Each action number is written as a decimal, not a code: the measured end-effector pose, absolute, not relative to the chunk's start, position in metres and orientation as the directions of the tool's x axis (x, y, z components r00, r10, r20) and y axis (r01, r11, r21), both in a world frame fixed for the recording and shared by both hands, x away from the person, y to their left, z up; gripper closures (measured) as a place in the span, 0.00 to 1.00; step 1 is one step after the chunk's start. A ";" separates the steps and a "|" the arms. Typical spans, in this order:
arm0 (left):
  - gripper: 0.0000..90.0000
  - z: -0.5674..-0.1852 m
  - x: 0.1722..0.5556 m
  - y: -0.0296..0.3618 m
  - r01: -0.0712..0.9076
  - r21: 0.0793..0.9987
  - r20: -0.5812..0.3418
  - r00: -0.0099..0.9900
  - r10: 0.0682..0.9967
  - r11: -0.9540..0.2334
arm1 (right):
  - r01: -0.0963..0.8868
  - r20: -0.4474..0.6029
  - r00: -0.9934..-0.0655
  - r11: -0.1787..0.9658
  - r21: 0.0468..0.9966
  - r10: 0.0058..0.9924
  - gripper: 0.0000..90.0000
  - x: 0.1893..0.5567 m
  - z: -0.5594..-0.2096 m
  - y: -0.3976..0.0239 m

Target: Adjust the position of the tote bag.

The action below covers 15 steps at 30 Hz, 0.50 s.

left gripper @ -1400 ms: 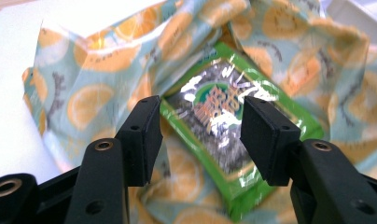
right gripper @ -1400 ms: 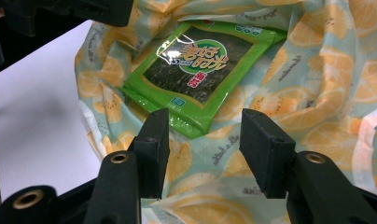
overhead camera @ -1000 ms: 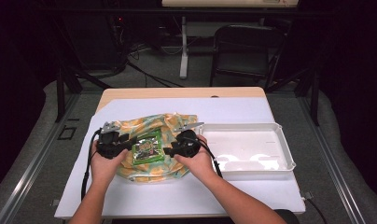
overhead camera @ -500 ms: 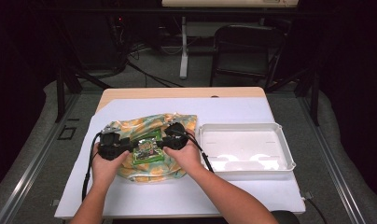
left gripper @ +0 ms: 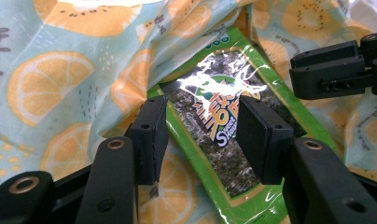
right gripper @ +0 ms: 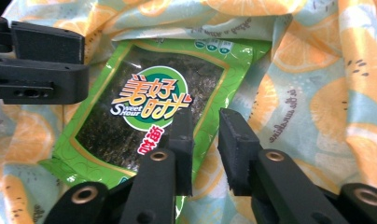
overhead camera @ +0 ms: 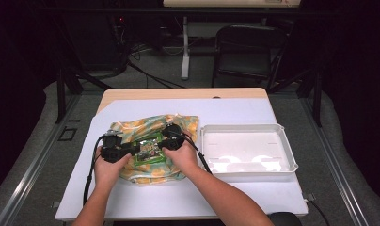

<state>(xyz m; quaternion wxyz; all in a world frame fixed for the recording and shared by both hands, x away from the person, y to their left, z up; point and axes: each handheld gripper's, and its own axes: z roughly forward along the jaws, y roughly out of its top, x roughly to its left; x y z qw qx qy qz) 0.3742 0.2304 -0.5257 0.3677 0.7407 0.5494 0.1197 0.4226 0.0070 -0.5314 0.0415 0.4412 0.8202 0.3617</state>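
Closing in from both sides on the snack pack, lying on the cloth btwn both claws. Left claw just widened, jaws apart w/ nothing gripped; right claw just narrowing around pack's edge, not clamped yet. Tray empty, so pickup + move still left imo.

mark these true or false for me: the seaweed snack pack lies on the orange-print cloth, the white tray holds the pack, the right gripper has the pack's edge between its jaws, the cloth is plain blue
1. The seaweed snack pack lies on the orange-print cloth. True.
2. The white tray holds the pack. False: the tray stands beside the cloth with nothing in it.
3. The right gripper, whose jaws have just been closing, has the pack's edge between them. True.
4. The cloth is plain blue. False: it is pale blue with orange slices and lettering.
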 end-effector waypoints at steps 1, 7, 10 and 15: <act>0.59 -0.526 0.374 0.231 0.727 0.676 -0.232 0.366 0.901 -0.121 | 0.695 0.252 -0.607 0.350 0.629 0.754 0.86 0.423 -0.532 0.008; 0.59 -0.530 0.372 0.234 0.741 0.663 -0.244 0.354 0.903 -0.111 | 0.700 0.252 -0.603 0.351 0.621 0.757 0.91 0.423 -0.538 0.009; 0.58 -0.531 0.371 0.234 0.742 0.662 -0.250 0.351 0.902 -0.105 | 0.693 0.243 -0.608 0.357 0.626 0.756 0.91 0.423 -0.538 0.010; 0.56 -0.533 0.370 0.232 0.752 0.650 -0.262 0.355 0.897 -0.108 | 0.695 0.240 -0.606 0.358 0.624 0.758 0.92 0.423 -0.539 0.009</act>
